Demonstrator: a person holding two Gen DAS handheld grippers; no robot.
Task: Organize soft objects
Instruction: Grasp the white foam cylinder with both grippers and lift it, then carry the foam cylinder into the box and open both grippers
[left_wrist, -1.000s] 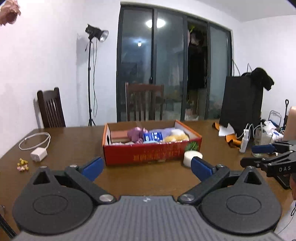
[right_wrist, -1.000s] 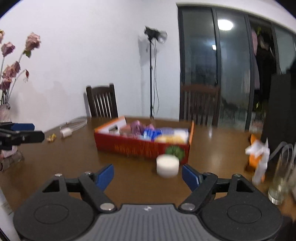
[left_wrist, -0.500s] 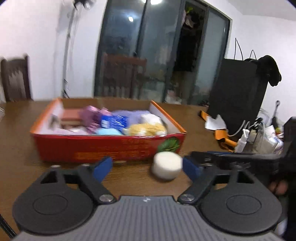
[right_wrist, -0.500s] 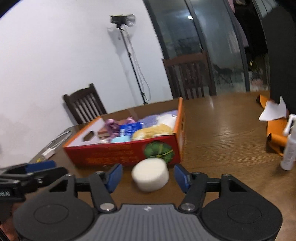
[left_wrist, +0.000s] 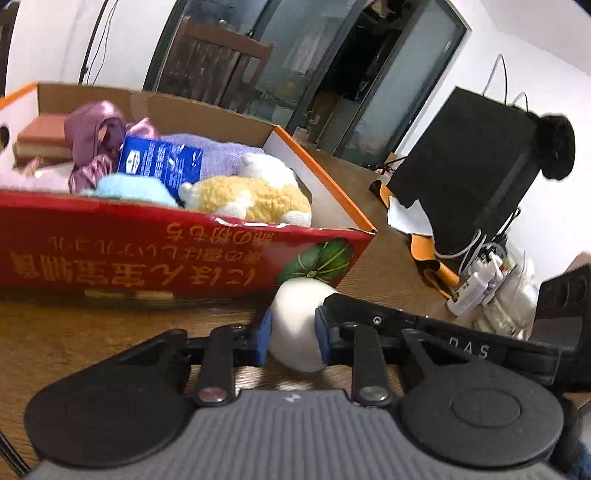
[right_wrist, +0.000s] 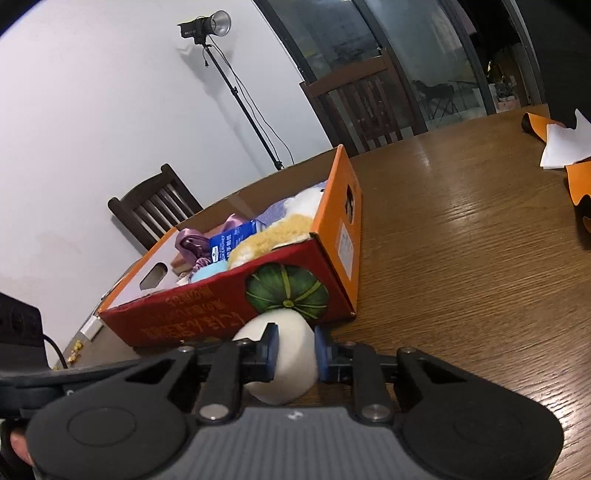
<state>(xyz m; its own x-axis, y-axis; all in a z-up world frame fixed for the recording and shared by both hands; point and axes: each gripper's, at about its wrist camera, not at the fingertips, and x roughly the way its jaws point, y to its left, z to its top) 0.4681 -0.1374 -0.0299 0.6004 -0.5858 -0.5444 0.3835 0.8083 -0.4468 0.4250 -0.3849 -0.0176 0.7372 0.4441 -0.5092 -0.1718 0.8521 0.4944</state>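
A white round sponge lies on the wooden table against the front right corner of a red cardboard box. My left gripper is closing on it, its blue pads pressing both sides. My right gripper is also closing on the same sponge, its pads squeezing it. The right gripper's black finger reaches in from the right in the left wrist view. The box holds a yellow plush, a blue packet, purple satin cloth and a lavender towel.
A black bag stands at the table's right side, with orange pieces and white paper and small bottles with cables near it. Dark wooden chairs and a light stand stand behind the table.
Both grippers have come down and forward to the white sponge in front of the box. Their jaws went from wide apart to pinching it.
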